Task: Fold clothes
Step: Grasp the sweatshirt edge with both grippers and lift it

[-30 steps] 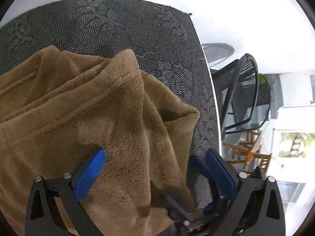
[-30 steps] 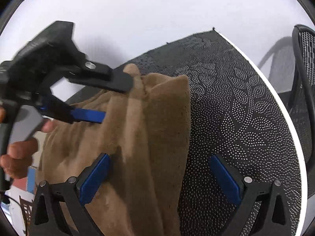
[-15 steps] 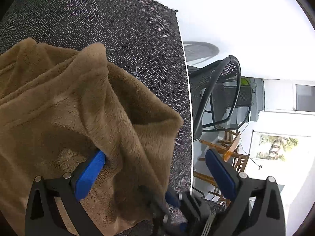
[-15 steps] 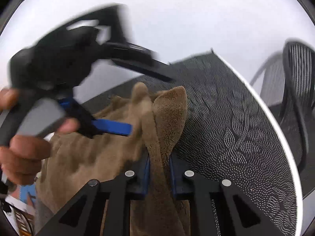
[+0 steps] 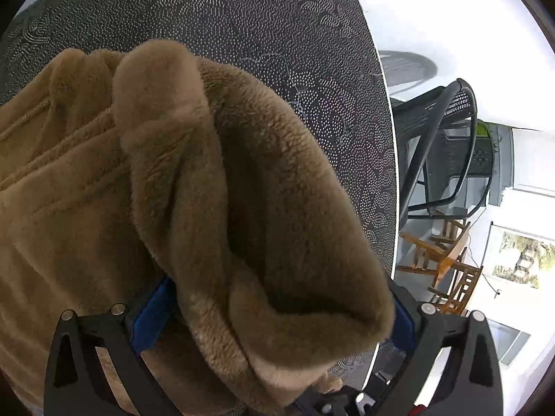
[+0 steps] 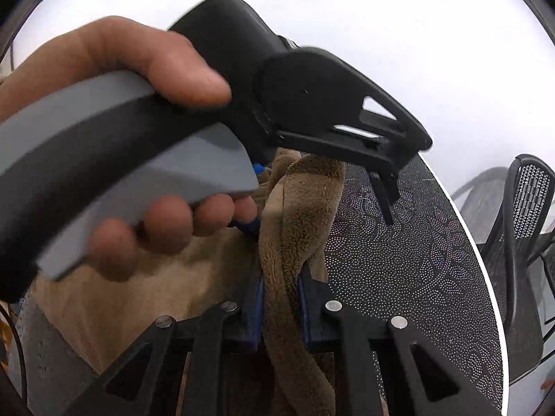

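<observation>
A brown fleece garment [image 5: 86,208] lies bunched on the dark patterned tablecloth [image 5: 277,27]. A thick raised fold of it [image 5: 270,215] stands between the fingers of my left gripper [image 5: 277,315], whose blue pads [image 5: 152,315] stay wide apart, open around the cloth. In the right wrist view my right gripper [image 6: 281,298] is shut on a narrow ridge of the garment [image 6: 298,208]. The left gripper [image 6: 319,215] hovers just above that ridge, held by a hand [image 6: 138,69] on its grey handle.
The table's curved white edge [image 5: 392,173] runs down the right side. Beyond it stands a black mesh chair [image 5: 451,145], also in the right wrist view as a chair [image 6: 520,225]. Wooden chairs [image 5: 447,267] sit farther back by a window.
My right gripper closed on the garment's fold and has raised it. The left gripper moved in over the lifted fold, which now bulges between its open fingers.
</observation>
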